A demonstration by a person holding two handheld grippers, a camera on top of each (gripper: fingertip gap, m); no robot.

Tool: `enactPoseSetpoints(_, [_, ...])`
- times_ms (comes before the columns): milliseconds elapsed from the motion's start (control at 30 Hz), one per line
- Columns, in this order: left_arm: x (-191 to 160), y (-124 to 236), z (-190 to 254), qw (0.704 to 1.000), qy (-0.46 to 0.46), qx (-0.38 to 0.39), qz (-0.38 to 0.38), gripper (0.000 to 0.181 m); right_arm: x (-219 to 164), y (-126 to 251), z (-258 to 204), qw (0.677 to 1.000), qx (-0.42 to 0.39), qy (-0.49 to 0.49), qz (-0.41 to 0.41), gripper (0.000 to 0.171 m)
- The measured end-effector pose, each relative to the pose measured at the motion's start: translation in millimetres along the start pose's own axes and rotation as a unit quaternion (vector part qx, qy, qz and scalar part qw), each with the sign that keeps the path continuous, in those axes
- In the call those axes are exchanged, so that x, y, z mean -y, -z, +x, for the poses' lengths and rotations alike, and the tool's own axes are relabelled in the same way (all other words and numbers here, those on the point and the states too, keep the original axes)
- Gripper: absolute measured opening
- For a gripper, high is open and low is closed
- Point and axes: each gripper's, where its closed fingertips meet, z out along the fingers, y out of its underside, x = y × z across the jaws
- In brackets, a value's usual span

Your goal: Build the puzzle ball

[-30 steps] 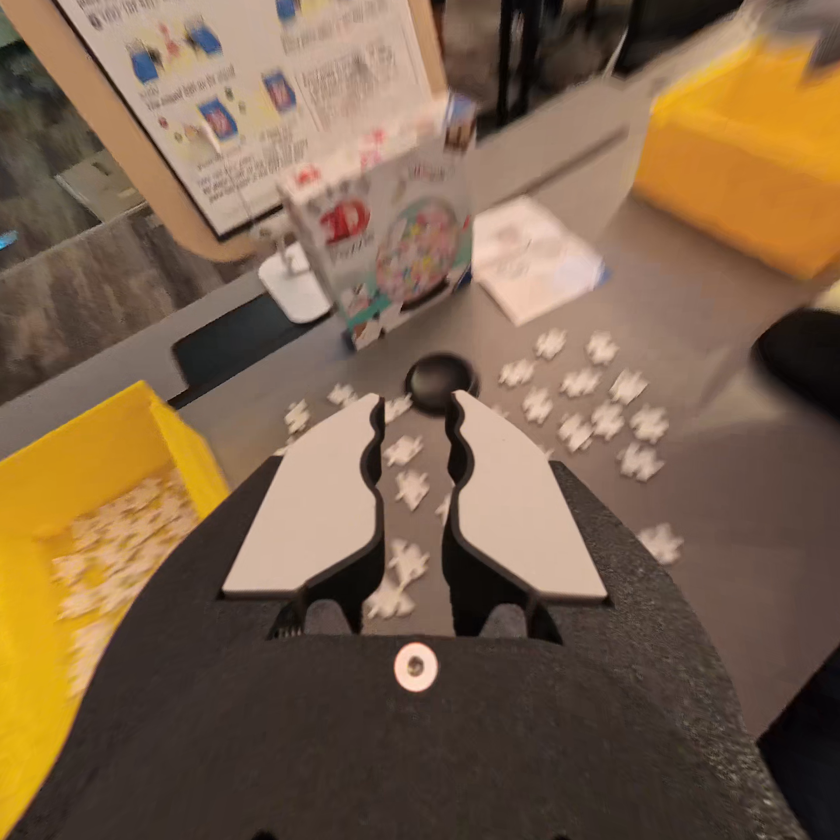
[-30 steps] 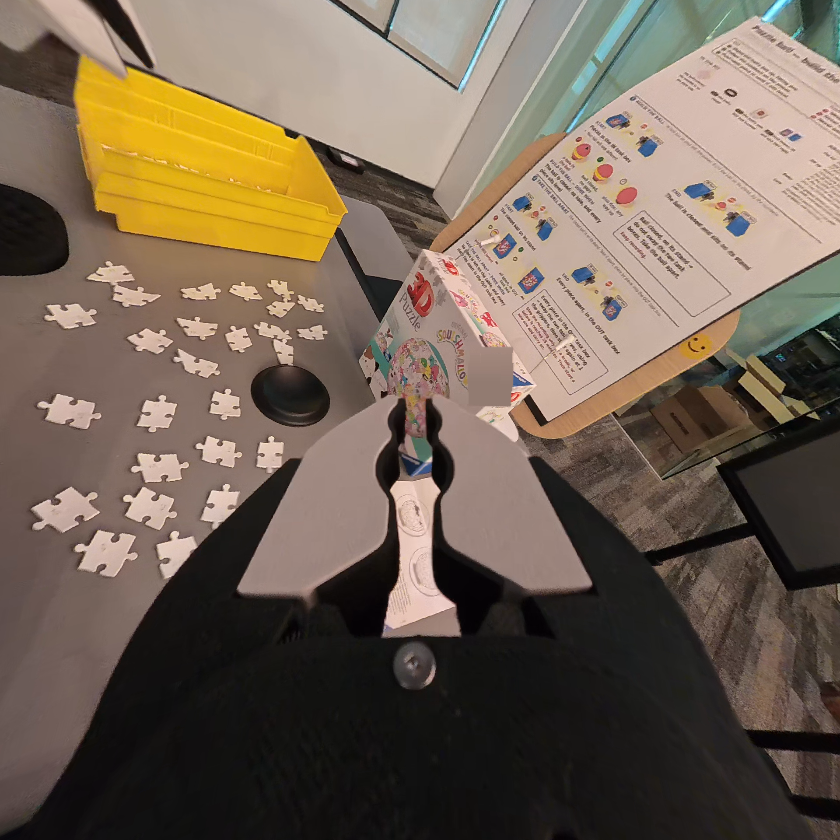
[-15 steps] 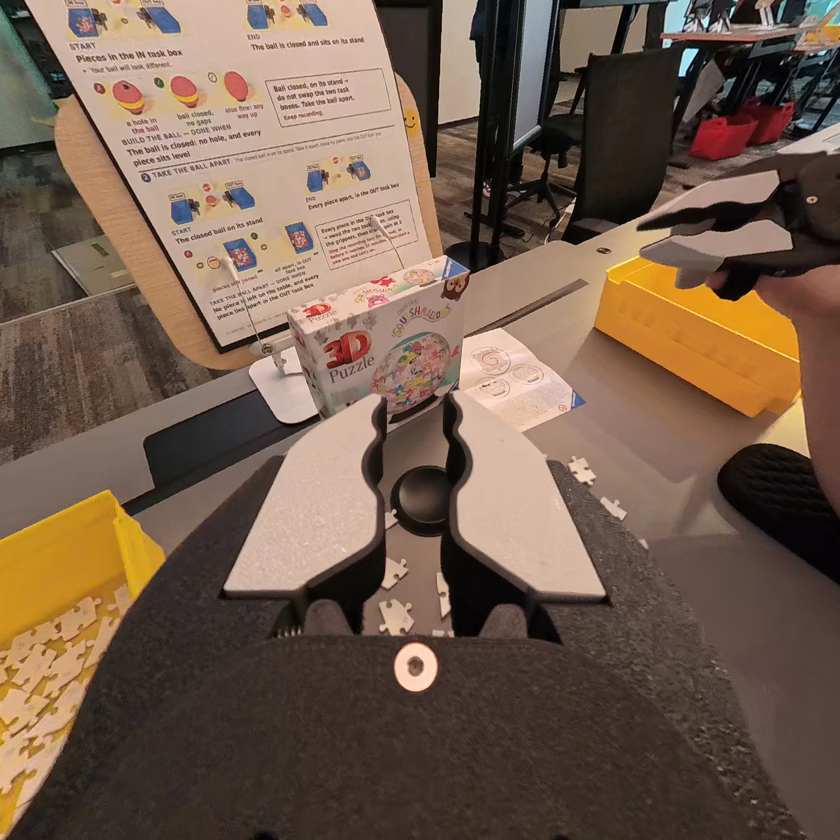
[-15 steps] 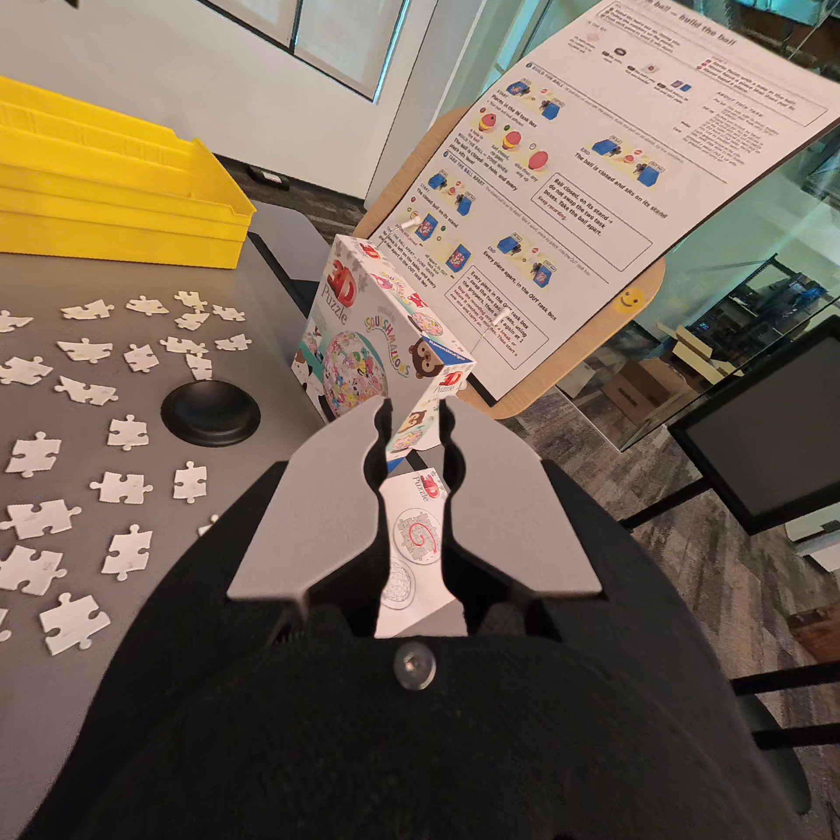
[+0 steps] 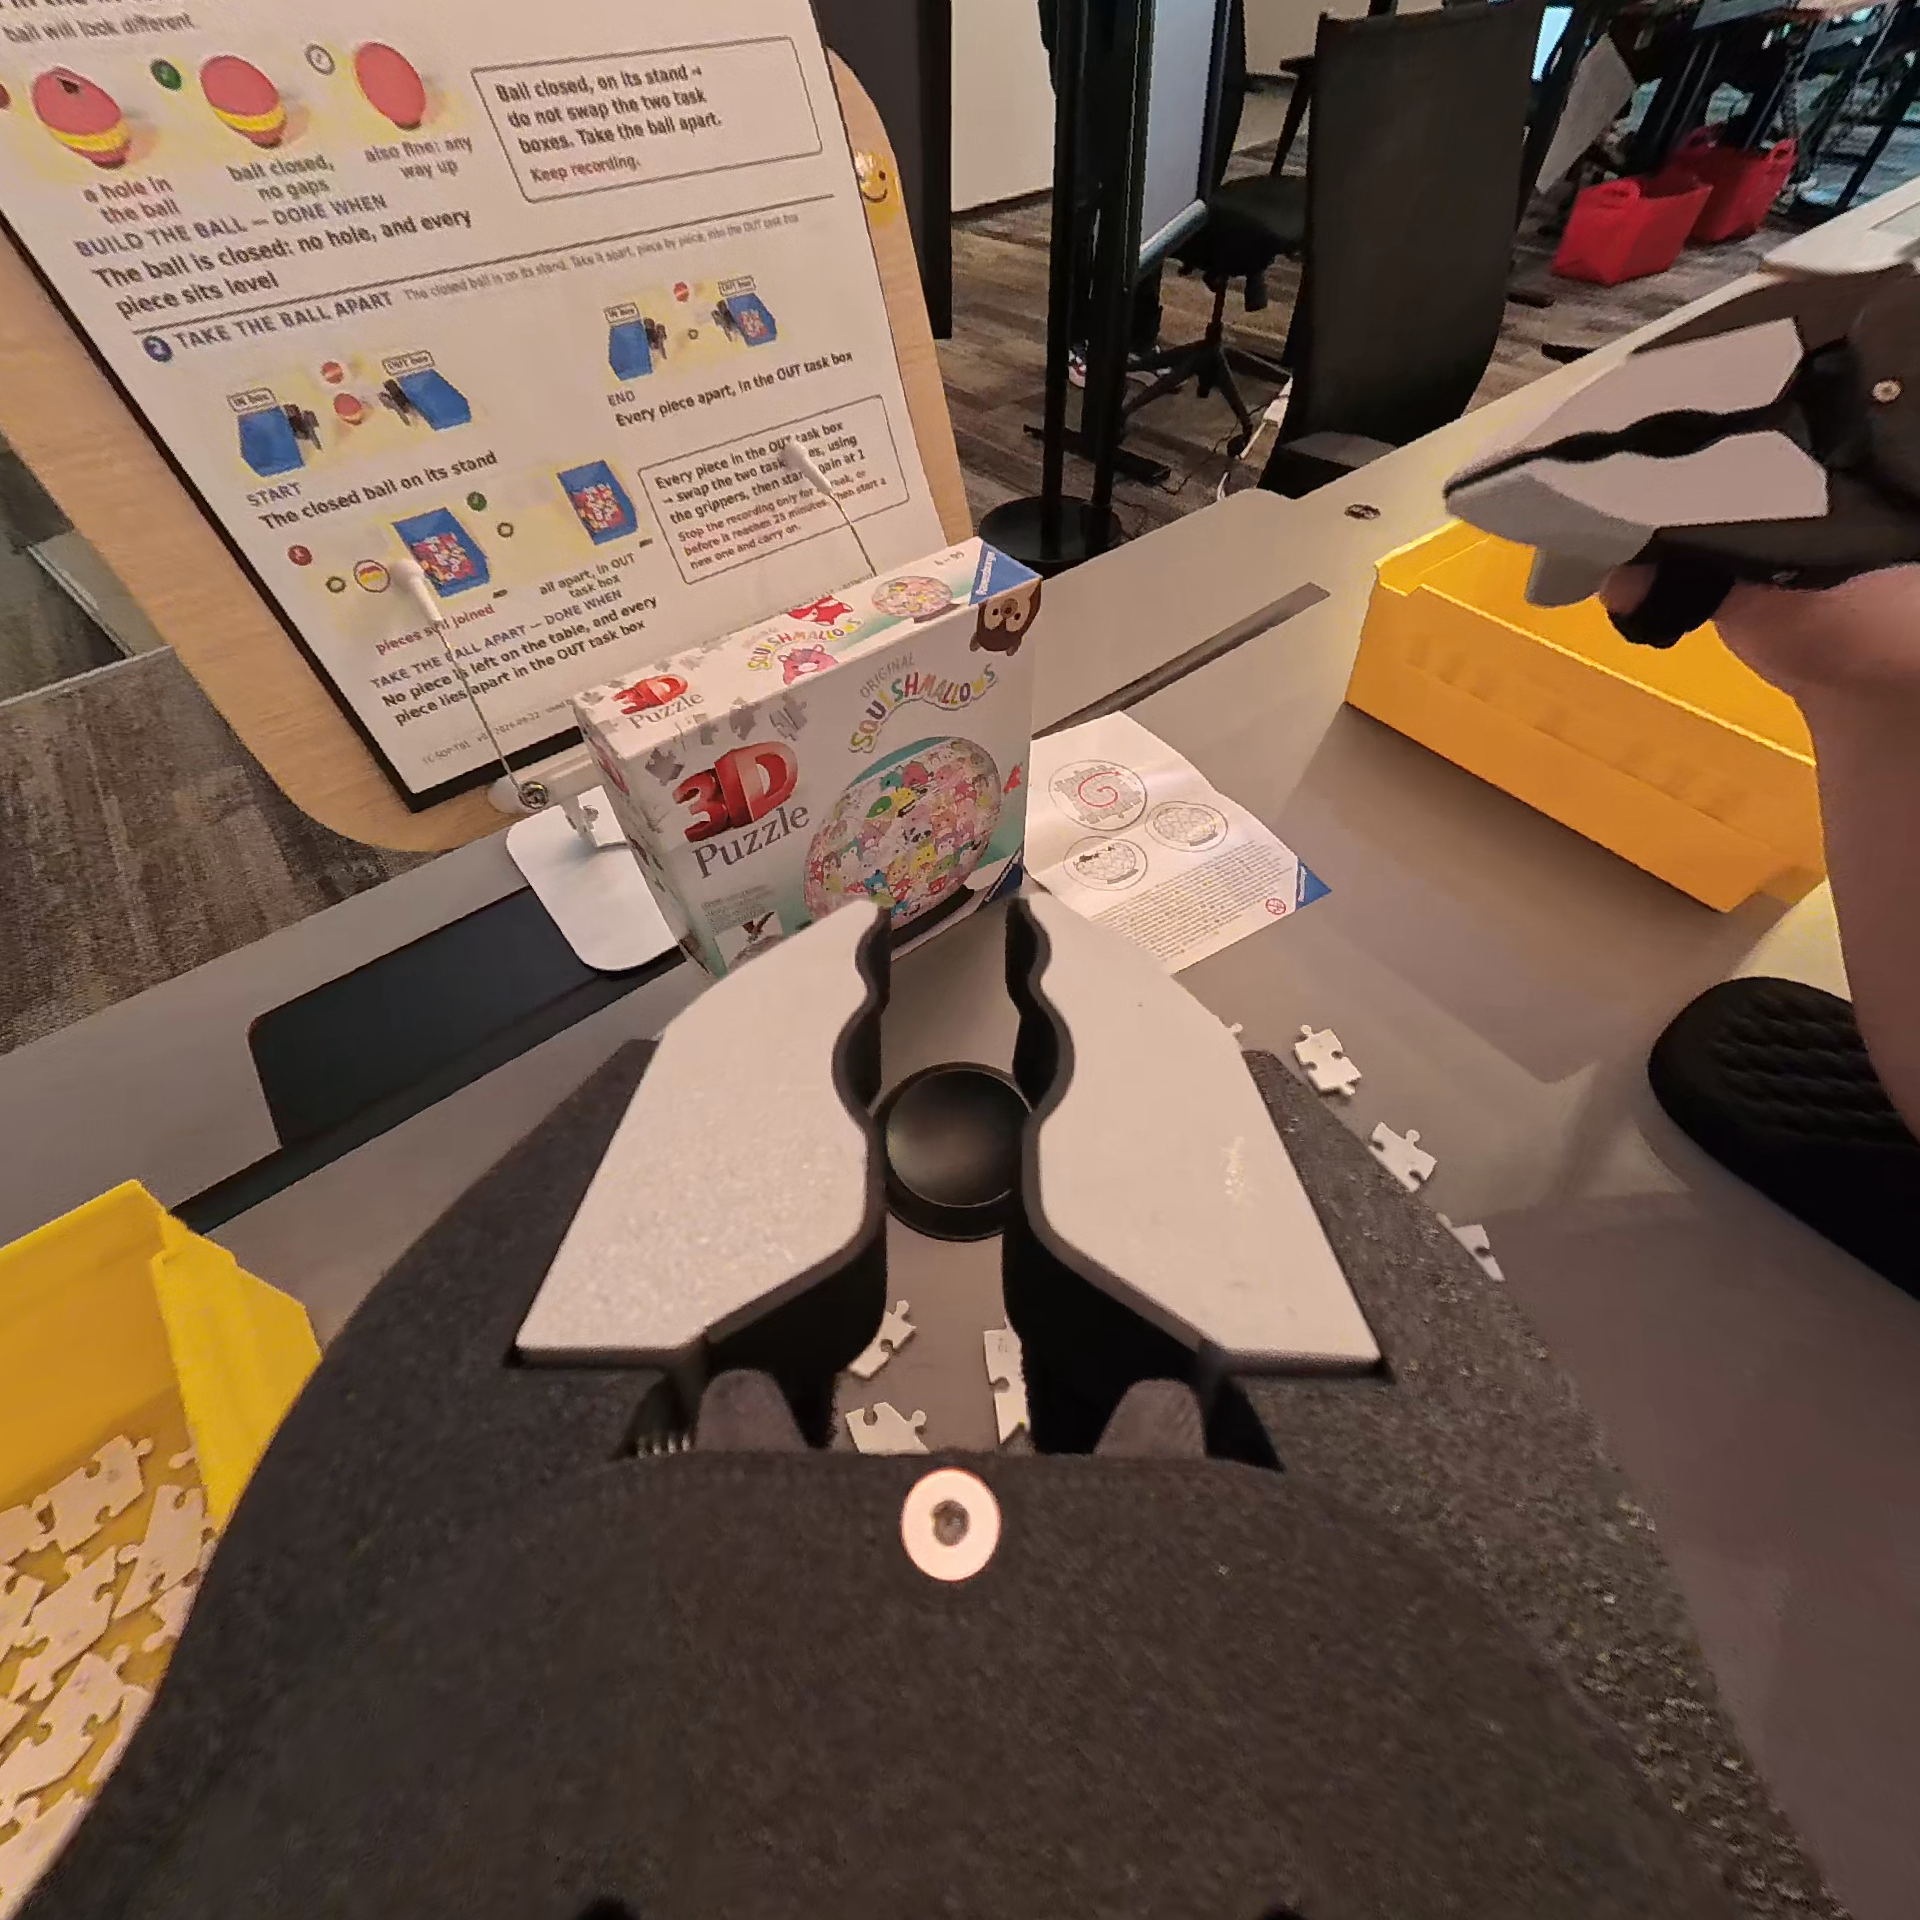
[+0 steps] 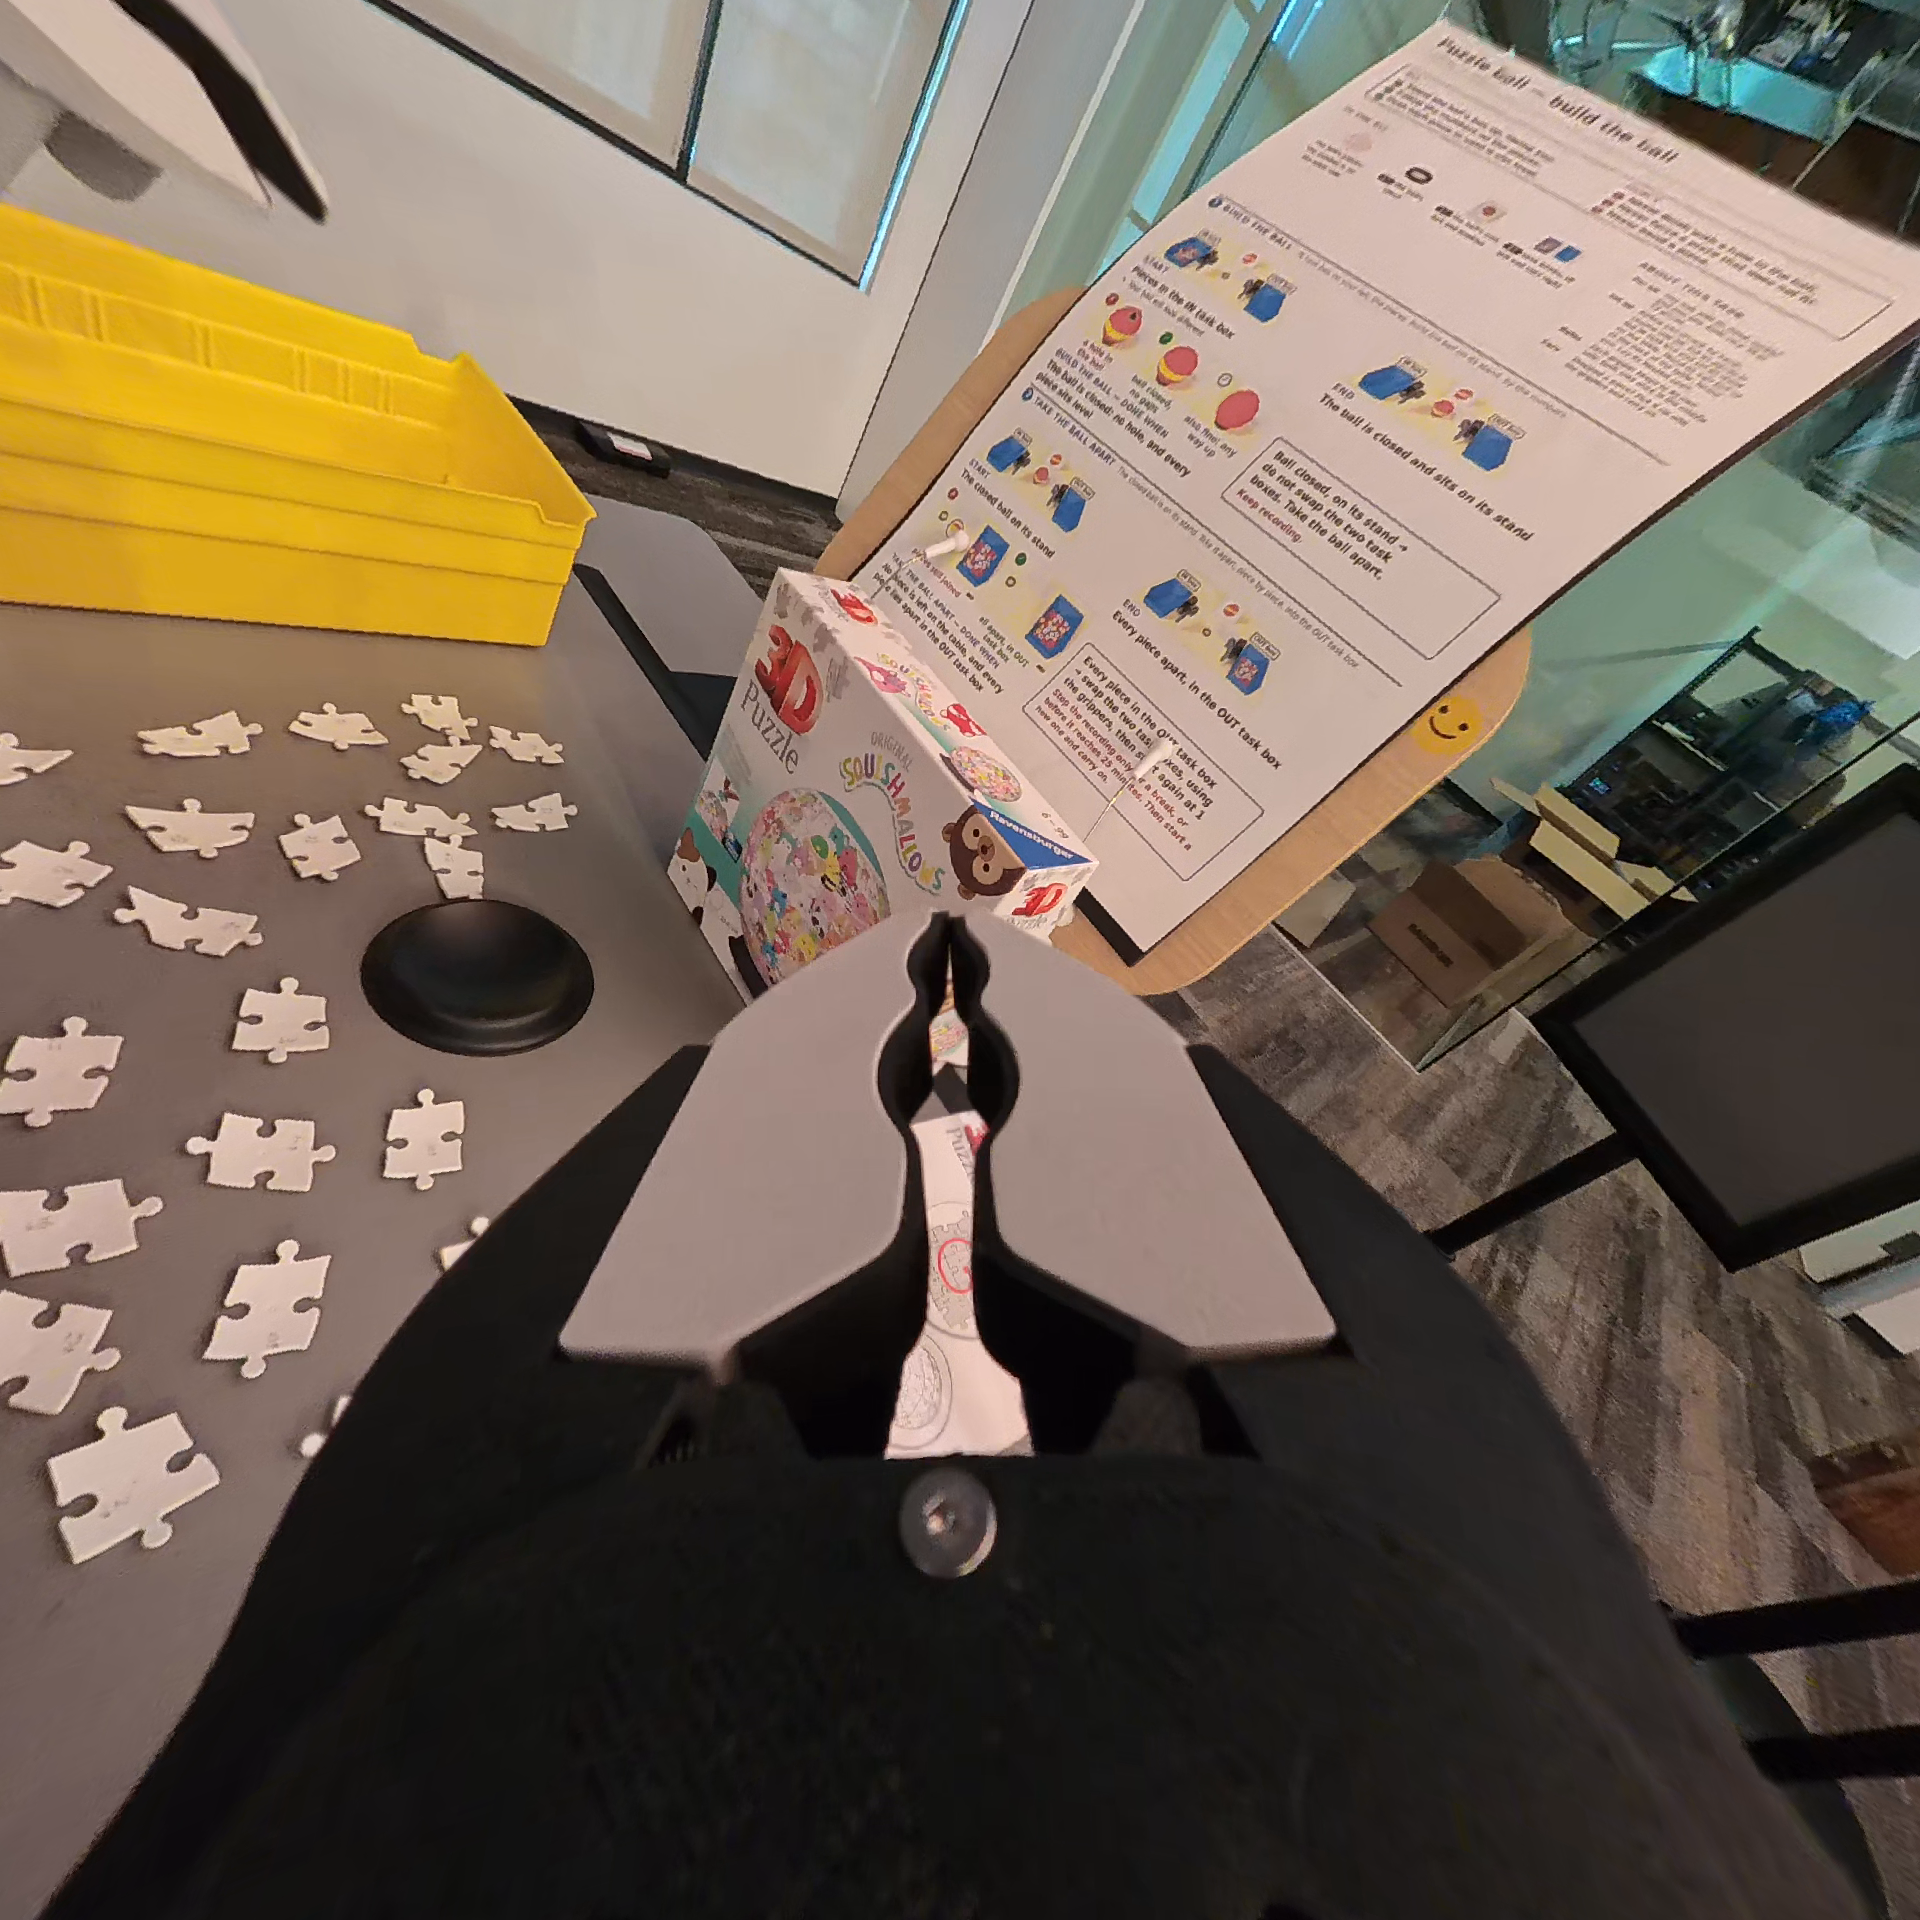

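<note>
Several white puzzle pieces [image 6: 265,1148] lie face down on the grey table [image 6: 644,582], around a round black stand [image 6: 476,977]. In the left wrist view the stand [image 5: 951,1153] lies between the fingers of my left gripper [image 5: 945,920], which is open, empty and held above the table. A few pieces [image 5: 883,1351] show under it. My right gripper [image 6: 948,925] is shut with nothing in it, held in the air over the folded leaflet [image 6: 951,1268]. It also shows at the upper right of the left wrist view [image 5: 1662,468].
The puzzle box [image 5: 831,800] stands behind the stand, before a tilted instruction board [image 5: 468,343]. A yellow bin [image 5: 94,1455] with many pieces sits at the left. Another yellow bin [image 5: 1579,717] sits at the right. A black pad [image 5: 1787,1101] lies near the right edge. Some 25 centimeters of space lies between my two pairs of fingers.
My left gripper has lifted and tilted up from the loose pieces to face the box. My right gripper, a little open half a second ago, has shut and moved nearer the box.
</note>
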Motion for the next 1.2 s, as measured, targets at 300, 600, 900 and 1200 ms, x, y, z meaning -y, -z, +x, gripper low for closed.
enactPoseSetpoints(300, [-85.9,-43.4,37.9,0.955,-0.184,-0.154,-0.175,0.023,-2.2,0.4,-4.0,1.0,0.02,-0.01,-0.005,0.001])
enactPoseSetpoints(600, [-179.9,-86.4,59.1,0.885,-0.235,-0.28,-0.288,0.042,-5.0,1.6,-7.9,0.999,0.035,-0.005,-0.017,0.002])
enactPoseSetpoints(900, [-203.8,-90.6,68.6,0.861,-0.255,-0.322,-0.299,0.042,-4.5,2.7,-9.6,0.999,0.041,-0.003,-0.019,0.003])
enactPoseSetpoints(1200, [-222.5,-94.6,66.0,0.845,-0.276,-0.316,-0.332,0.039,-16.5,0.2,-35.1,0.991,0.119,-0.013,-0.055,0.008])
